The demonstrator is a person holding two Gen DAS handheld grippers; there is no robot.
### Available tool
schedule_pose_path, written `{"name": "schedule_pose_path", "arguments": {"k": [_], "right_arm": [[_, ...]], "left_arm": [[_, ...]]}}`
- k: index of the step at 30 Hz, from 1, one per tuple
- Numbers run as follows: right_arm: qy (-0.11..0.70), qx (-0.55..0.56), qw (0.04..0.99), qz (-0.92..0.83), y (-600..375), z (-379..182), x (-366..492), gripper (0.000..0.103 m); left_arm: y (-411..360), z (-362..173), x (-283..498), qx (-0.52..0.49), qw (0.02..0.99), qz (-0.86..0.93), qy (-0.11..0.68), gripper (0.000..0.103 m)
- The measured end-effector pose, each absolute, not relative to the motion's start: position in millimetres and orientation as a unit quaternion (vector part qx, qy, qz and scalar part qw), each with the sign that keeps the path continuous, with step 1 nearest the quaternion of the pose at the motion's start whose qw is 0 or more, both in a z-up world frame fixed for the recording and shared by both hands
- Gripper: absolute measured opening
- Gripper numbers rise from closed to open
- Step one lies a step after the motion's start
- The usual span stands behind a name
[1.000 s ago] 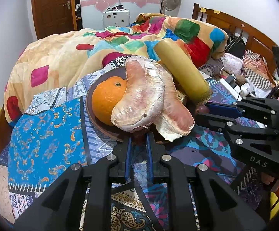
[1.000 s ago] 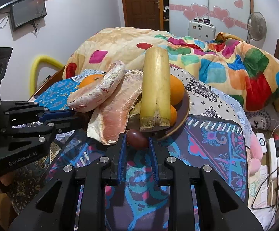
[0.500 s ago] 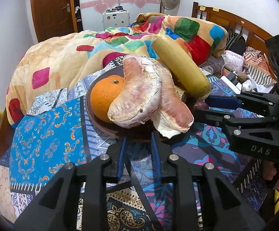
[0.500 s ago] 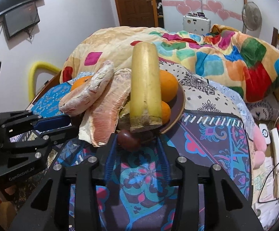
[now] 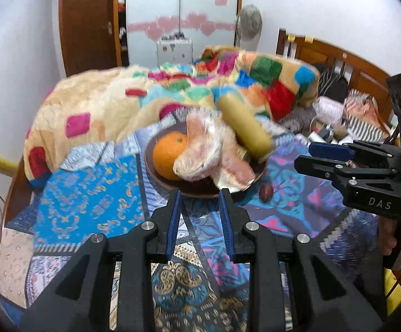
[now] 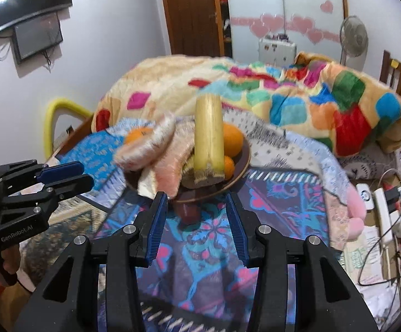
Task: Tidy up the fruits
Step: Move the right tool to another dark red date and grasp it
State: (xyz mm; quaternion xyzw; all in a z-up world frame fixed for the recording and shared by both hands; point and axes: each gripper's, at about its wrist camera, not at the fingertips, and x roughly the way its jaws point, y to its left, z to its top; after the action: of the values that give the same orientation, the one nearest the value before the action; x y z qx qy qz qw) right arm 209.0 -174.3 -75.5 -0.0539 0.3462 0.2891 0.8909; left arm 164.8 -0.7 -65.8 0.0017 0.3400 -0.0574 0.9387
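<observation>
A brown plate [image 5: 189, 189] [image 6: 243, 166] on the patterned bedcover holds oranges [image 5: 168, 155] [image 6: 232, 139], peeled pomelo pieces [image 5: 203, 152] [image 6: 156, 149] and a yellow sugarcane piece [image 5: 246, 126] [image 6: 208, 135]. A small dark red fruit [image 5: 266, 192] [image 6: 188, 212] lies on the cover just beside the plate. My left gripper [image 5: 199, 202] is open and empty in front of the plate. My right gripper [image 6: 197, 204] is open, its fingers to either side of the red fruit and a little short of it.
A colourful blanket [image 5: 150, 102] is heaped behind the plate. A wooden headboard [image 5: 338, 58] and clutter with cables [image 6: 380, 202] lie to the right. A yellow tube [image 6: 52, 116] and a wall screen [image 6: 38, 37] are at the left.
Both grippers have opened wider and drawn back from the plate. The right gripper let go of the small red fruit, which now lies on the cover.
</observation>
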Motion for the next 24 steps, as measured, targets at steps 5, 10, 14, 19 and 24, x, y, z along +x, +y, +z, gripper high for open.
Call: {"name": "schedule_pose_path", "arguments": {"k": [5, 10, 14, 19, 24], "right_arm": [[0.306, -0.04, 0.906, 0.289, -187, -42, 177, 0.042], [0.321, -0.049, 0.903, 0.28, -183, -53, 177, 0.043], [0.353, -0.066, 0.892, 0.276, -174, -81, 187, 0.043], [0.387, -0.098, 0.876, 0.272, -162, -114, 197, 0.043], [0.406, -0.113, 0.866, 0.269, -157, -133, 210, 0.035]], "left_arm": [[-3, -36, 127, 0.0, 0.954, -0.058, 0.295, 0.044], [-5, -31, 111, 0.014, 0.956, -0.055, 0.287, 0.048], [-1, -42, 112, 0.02, 0.954, -0.048, 0.294, 0.051], [9, -66, 126, 0.011, 0.947, -0.045, 0.318, 0.052], [14, -89, 135, 0.014, 0.94, -0.042, 0.338, 0.052]]}}
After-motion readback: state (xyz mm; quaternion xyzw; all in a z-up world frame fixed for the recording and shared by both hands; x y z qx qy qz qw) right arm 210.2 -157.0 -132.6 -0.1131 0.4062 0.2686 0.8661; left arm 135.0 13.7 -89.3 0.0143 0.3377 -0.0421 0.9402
